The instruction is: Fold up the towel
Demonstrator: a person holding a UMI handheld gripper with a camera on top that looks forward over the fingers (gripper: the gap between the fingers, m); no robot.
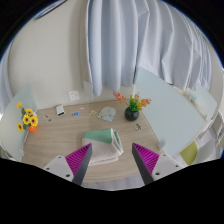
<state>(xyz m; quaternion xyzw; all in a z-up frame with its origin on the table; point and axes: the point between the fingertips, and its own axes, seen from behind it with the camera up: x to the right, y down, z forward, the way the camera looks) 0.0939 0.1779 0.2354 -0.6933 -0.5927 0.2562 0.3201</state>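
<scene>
Hovering released, the gripper point(118, 163) faces a towel point(103, 136) on the curtain-backed table point(60, 140).

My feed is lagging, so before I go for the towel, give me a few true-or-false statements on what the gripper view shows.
1. The hand-held gripper is open, holding nothing. True.
2. The pale green folded cloth towel lies on the light wooden table, just ahead of the fingers. True.
3. The towel is clamped between the pads. False: it lies beyond the fingertips, untouched.
4. A small dark pot of orange flowers stands beyond the towel. True.
5. The yellow flowers stand right beside the dark pot. False: they are at the table's far end from it.
</scene>
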